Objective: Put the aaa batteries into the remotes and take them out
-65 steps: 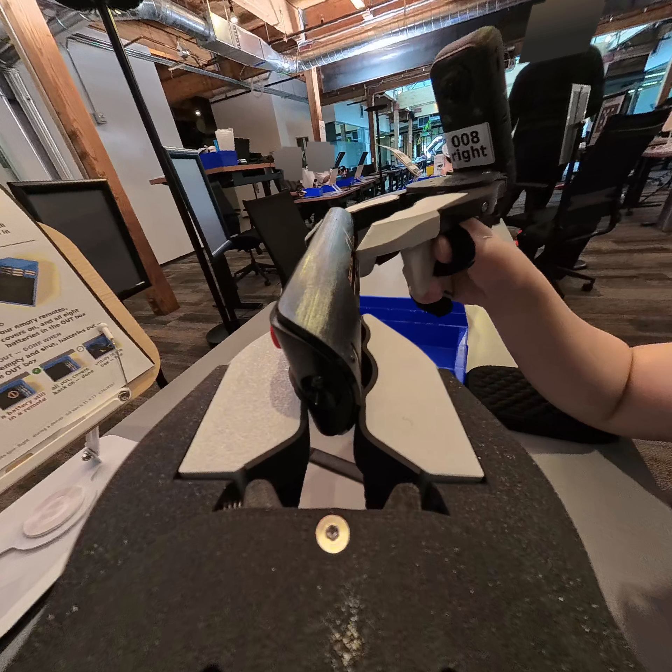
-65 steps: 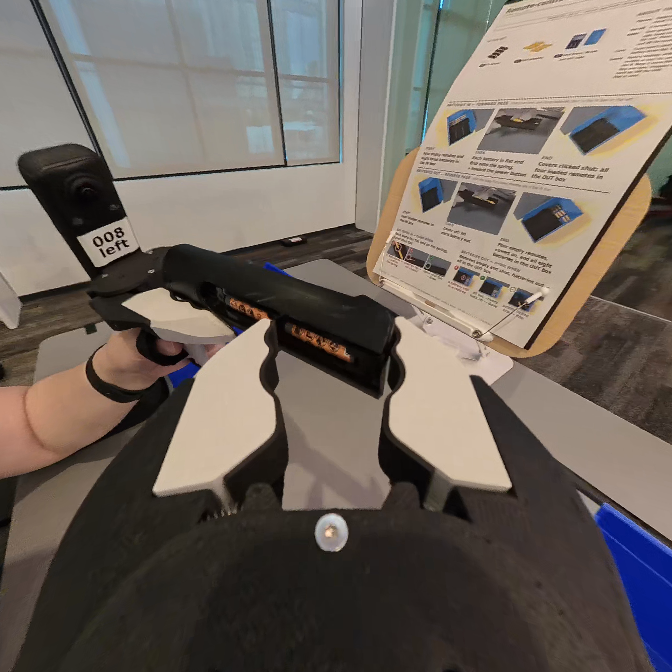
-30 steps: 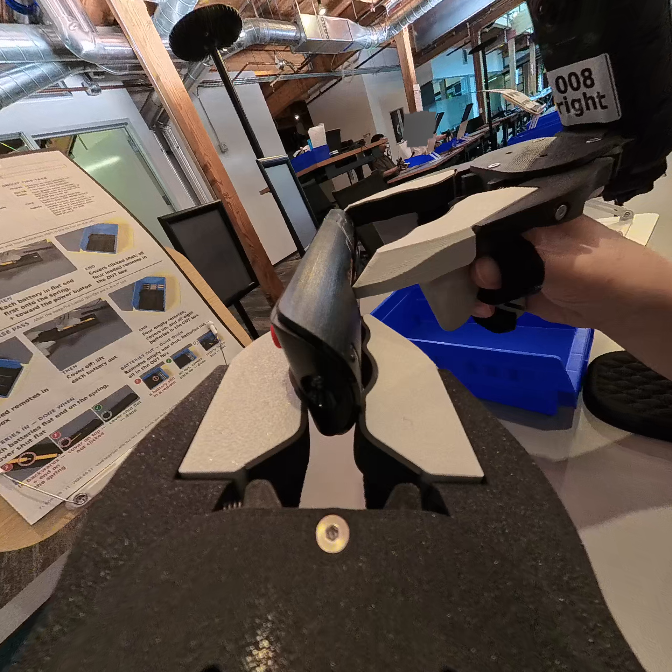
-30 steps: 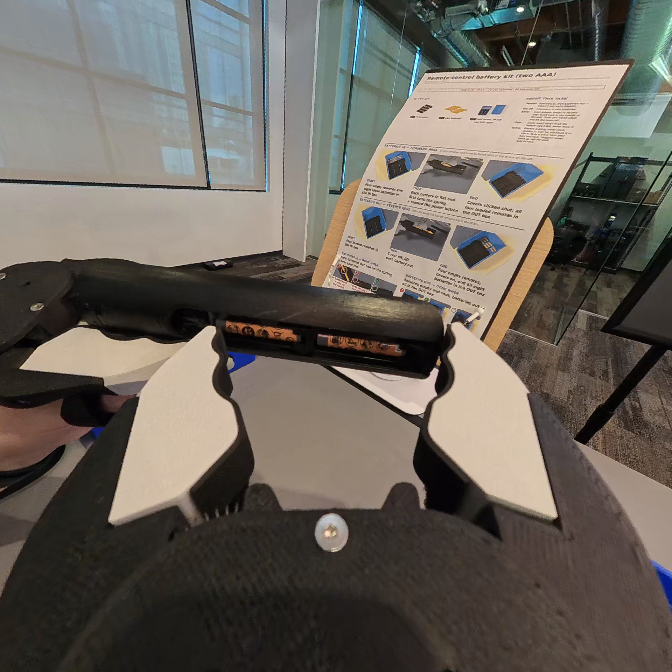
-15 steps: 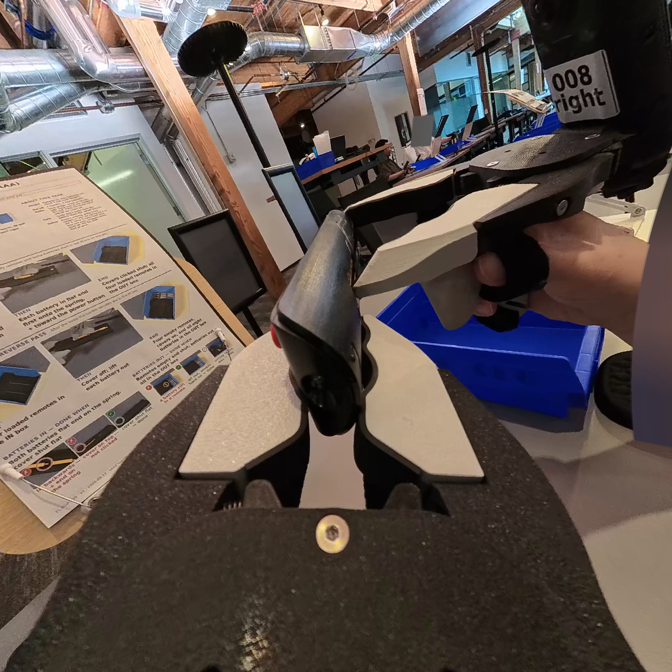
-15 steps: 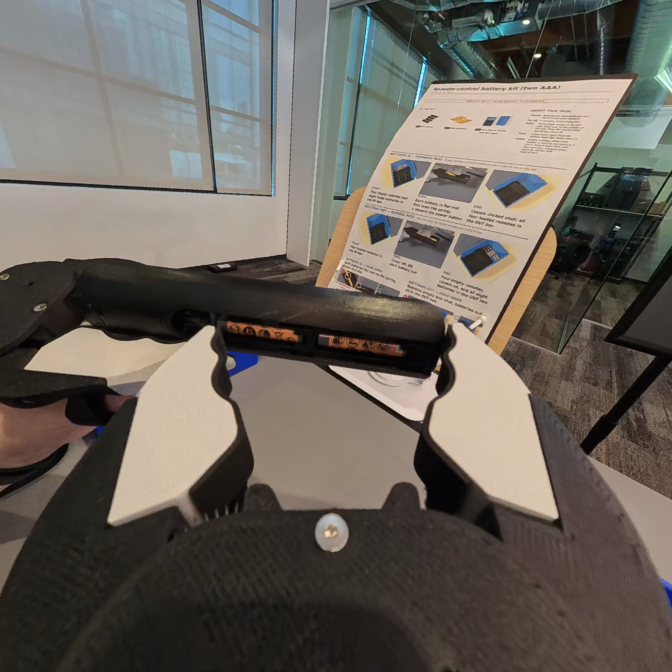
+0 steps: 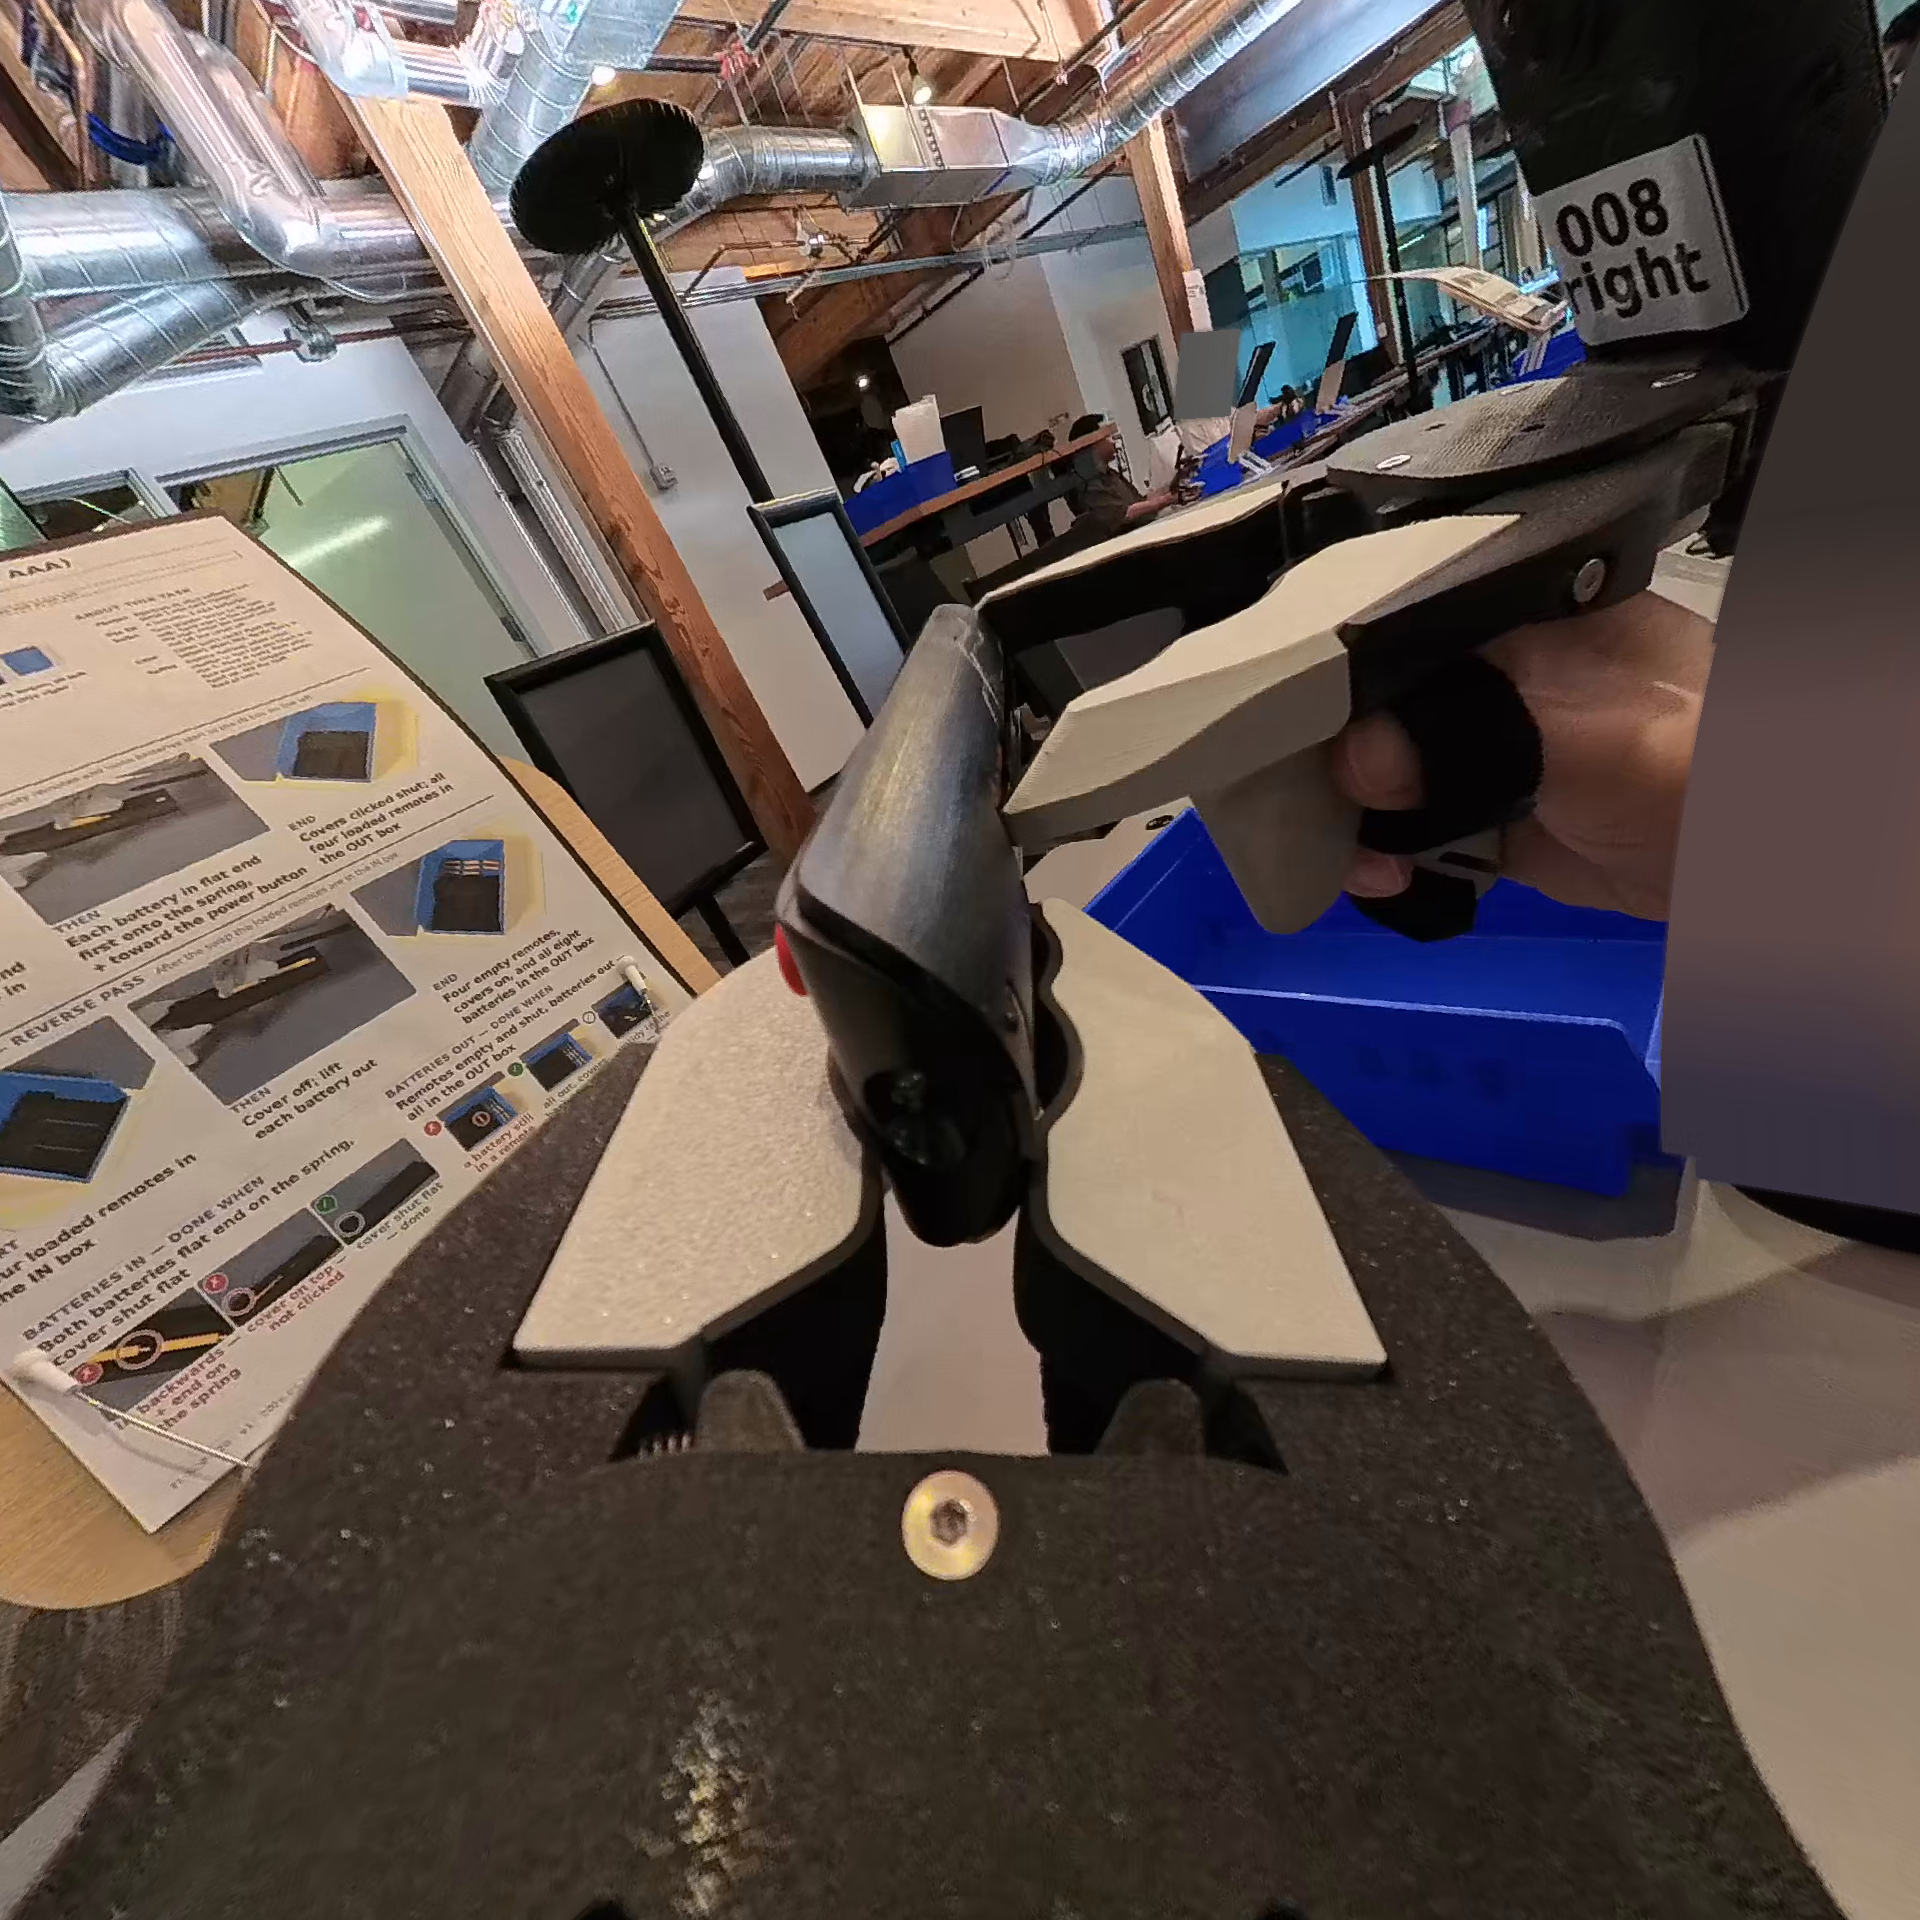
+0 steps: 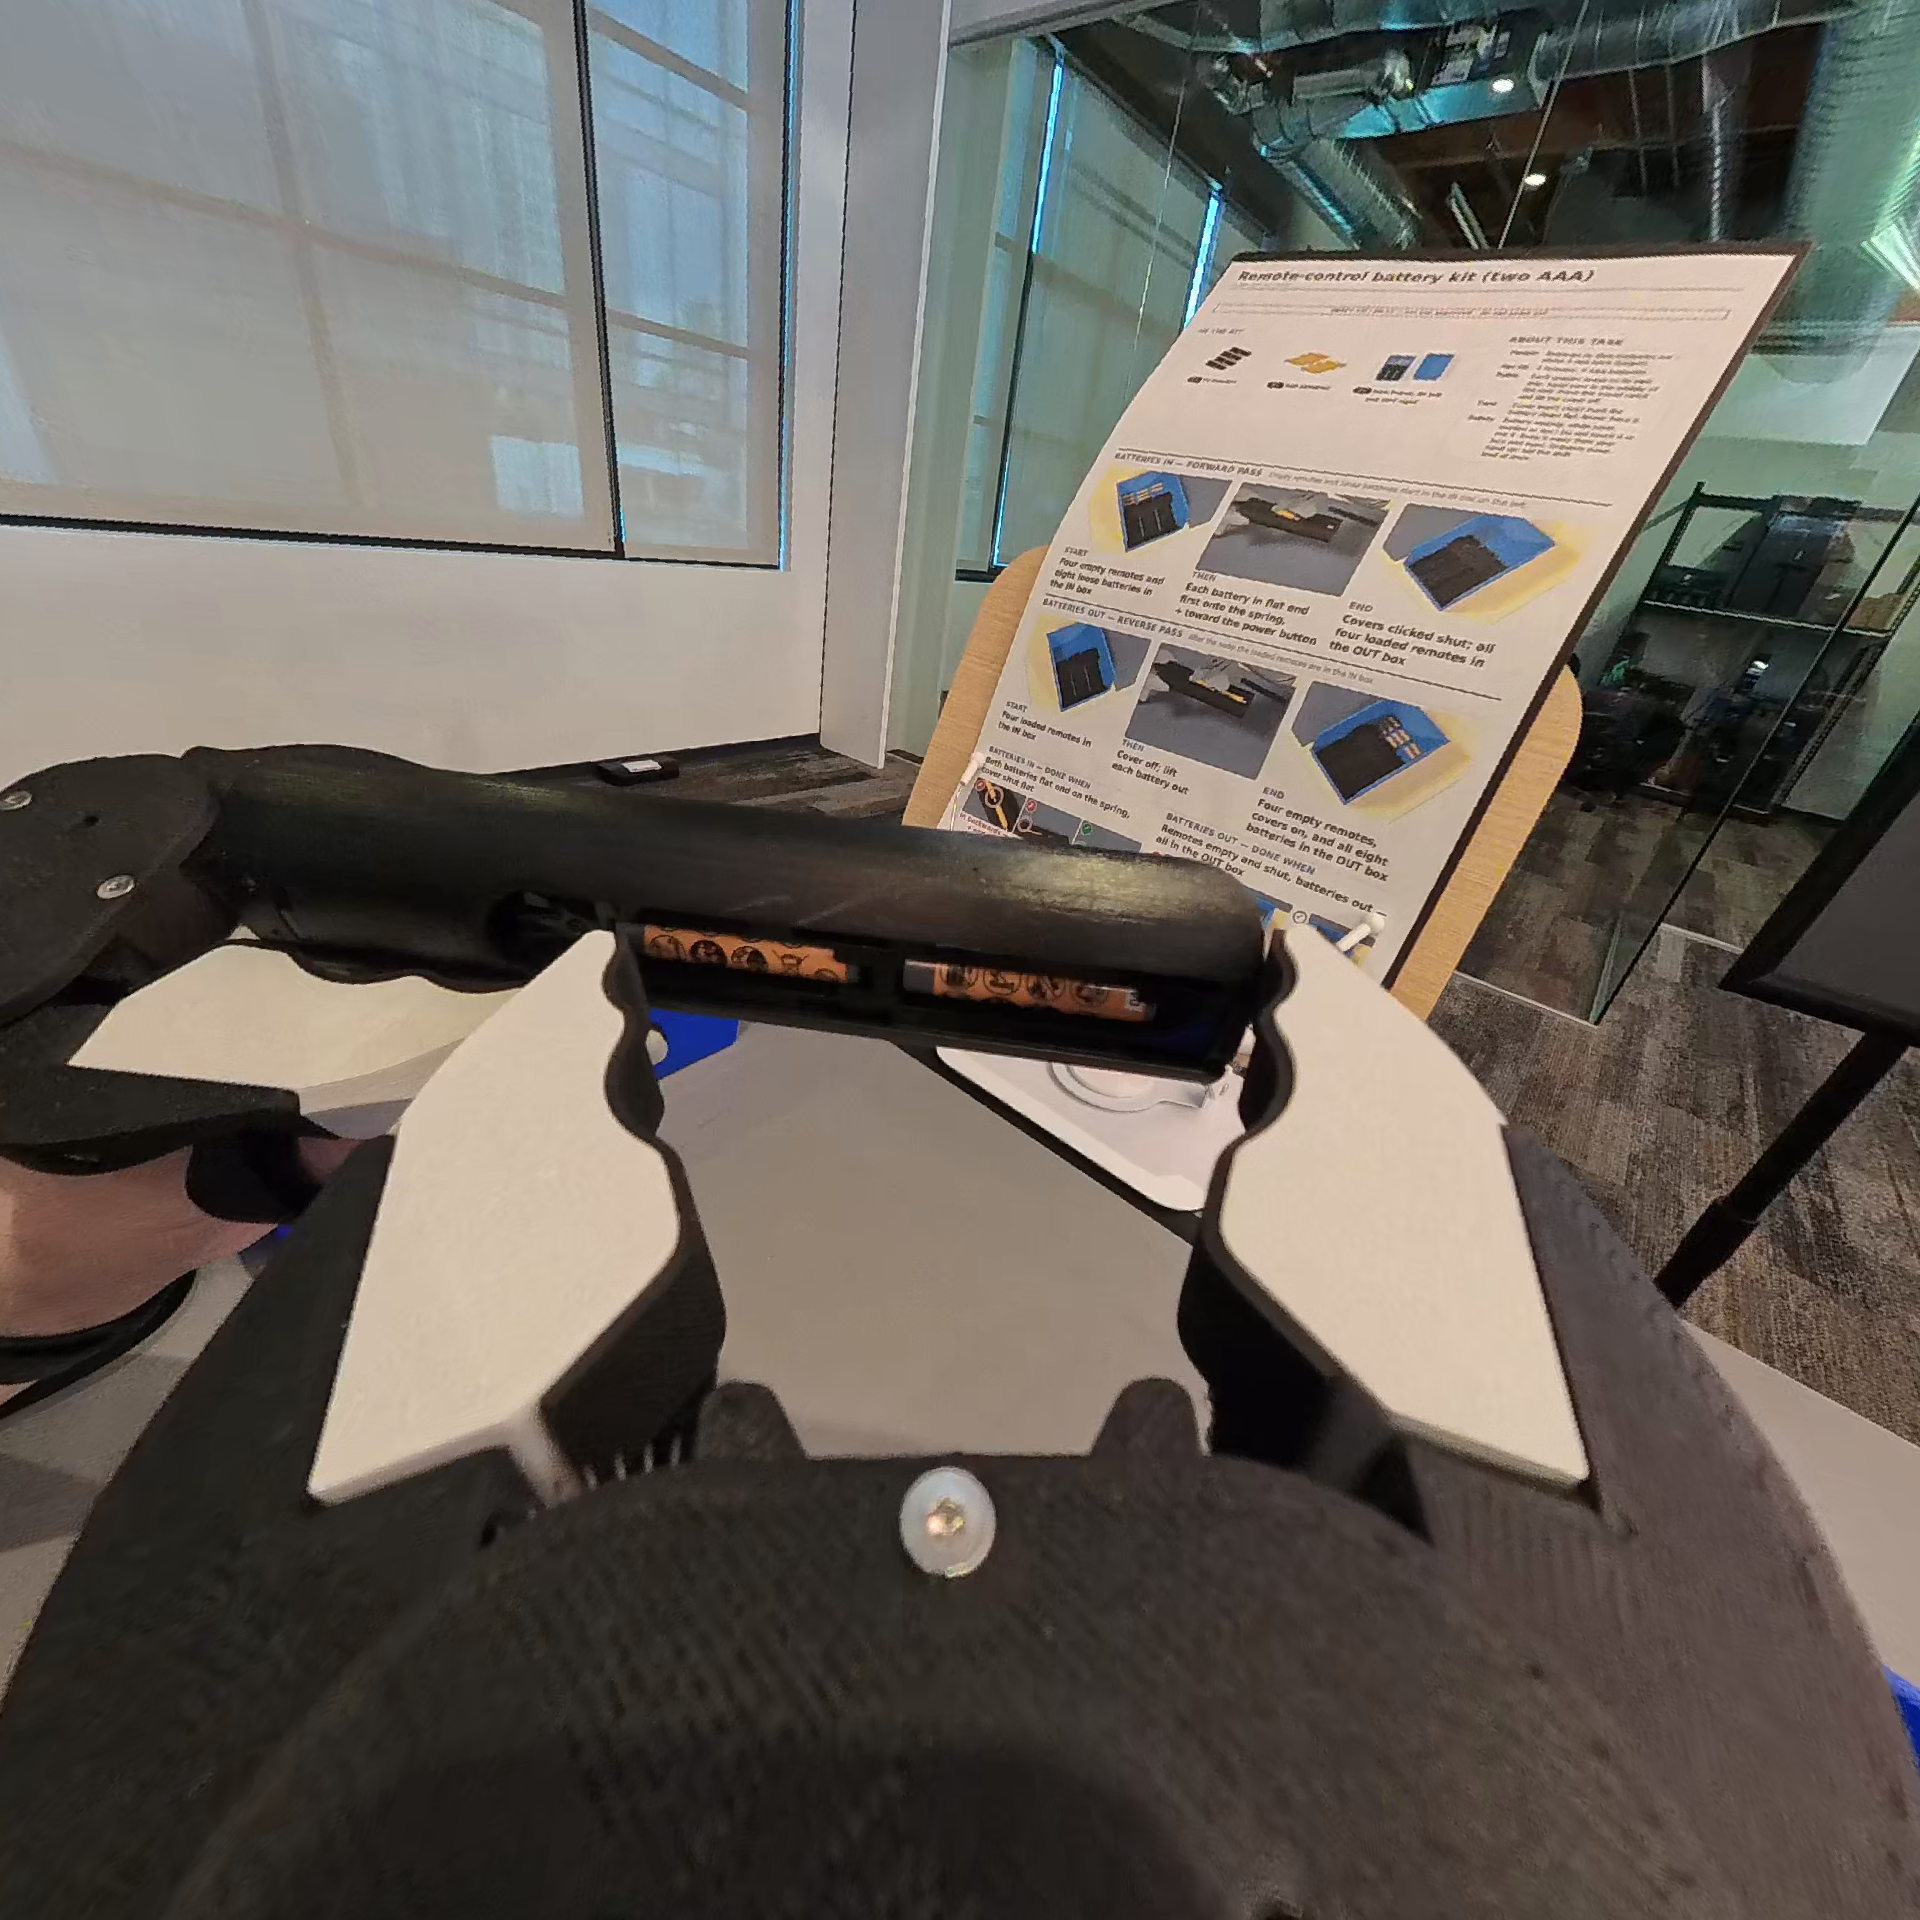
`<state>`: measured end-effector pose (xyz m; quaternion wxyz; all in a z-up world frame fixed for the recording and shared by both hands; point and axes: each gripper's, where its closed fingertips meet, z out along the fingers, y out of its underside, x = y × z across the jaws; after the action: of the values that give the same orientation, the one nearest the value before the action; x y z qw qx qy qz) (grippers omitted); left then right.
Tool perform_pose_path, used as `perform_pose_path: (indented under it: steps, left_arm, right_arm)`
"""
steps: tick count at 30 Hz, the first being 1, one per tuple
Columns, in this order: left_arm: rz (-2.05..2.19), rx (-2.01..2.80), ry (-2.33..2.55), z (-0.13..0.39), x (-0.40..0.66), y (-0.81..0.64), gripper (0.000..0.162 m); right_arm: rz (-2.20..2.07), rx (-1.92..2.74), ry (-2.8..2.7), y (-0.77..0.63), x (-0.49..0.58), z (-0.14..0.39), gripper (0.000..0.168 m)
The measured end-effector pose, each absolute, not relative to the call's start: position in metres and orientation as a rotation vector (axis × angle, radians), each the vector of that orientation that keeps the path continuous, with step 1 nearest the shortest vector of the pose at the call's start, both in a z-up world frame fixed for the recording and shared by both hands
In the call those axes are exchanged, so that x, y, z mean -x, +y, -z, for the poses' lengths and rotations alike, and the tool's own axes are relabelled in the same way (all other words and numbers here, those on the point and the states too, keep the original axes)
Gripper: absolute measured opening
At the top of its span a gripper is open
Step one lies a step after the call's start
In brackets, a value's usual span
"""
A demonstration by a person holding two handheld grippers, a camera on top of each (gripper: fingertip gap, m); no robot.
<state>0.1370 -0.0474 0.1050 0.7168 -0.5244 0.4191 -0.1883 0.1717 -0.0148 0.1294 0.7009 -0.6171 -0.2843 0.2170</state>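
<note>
In the left wrist view, the left gripper (image 7: 951,1132) has its jaws closed tight on one end of the black remote (image 7: 920,904). The remote is held up in the air, on its edge, and points away from the camera. A red button (image 7: 790,971) peeks out on its left side. The right gripper (image 7: 1174,717) reaches in from the right and sits around the far end of the remote, with a hand (image 7: 1558,769) on its grip. A blue bin (image 7: 1382,1049) sits on the tabletop (image 7: 1766,1455) under that hand, and a paper sheet (image 7: 229,997) leans on a stand at the left edge. In the right wrist view, the right gripper (image 8: 945,1029) has its jaws spread wide, one at each end of the open battery slot. The right one touches the end of the remote (image 8: 727,873), but I cannot tell if the jaws squeeze it. Two orange batteries (image 8: 743,961) lie end to end in the slot, and the cover is off. The left gripper (image 8: 114,904) holds the remote's other end at the left. The remote looks light, hard and smooth, so it could slip; its narrow sides are the best place to hold it. The batteries are small and round, and will likely roll or pop out fast, so pinch one at its middle.
</note>
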Motion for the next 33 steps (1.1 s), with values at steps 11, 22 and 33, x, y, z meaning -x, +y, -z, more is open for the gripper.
perform_pose_path:
  steps: [11,22,33]
  left_arm:
    - [0.356,1.145,0.95,-0.1048,-0.1373,-0.049,0.024]
    - [0.332,1.109,0.974,-0.1067,-0.1376,-0.0536,0.026]
    - [0.321,1.122,0.966,-0.1035,-0.1375,-0.051,0.025]
  right_arm:
    - [-0.482,1.349,-0.643,-0.0174,-0.1718,-0.1314,0.113]
    - [-0.452,1.292,-0.651,-0.0223,-0.1713,-0.1359,0.113]
    - [-0.447,1.299,-0.635,-0.0209,-0.1723,-0.1324,0.112]
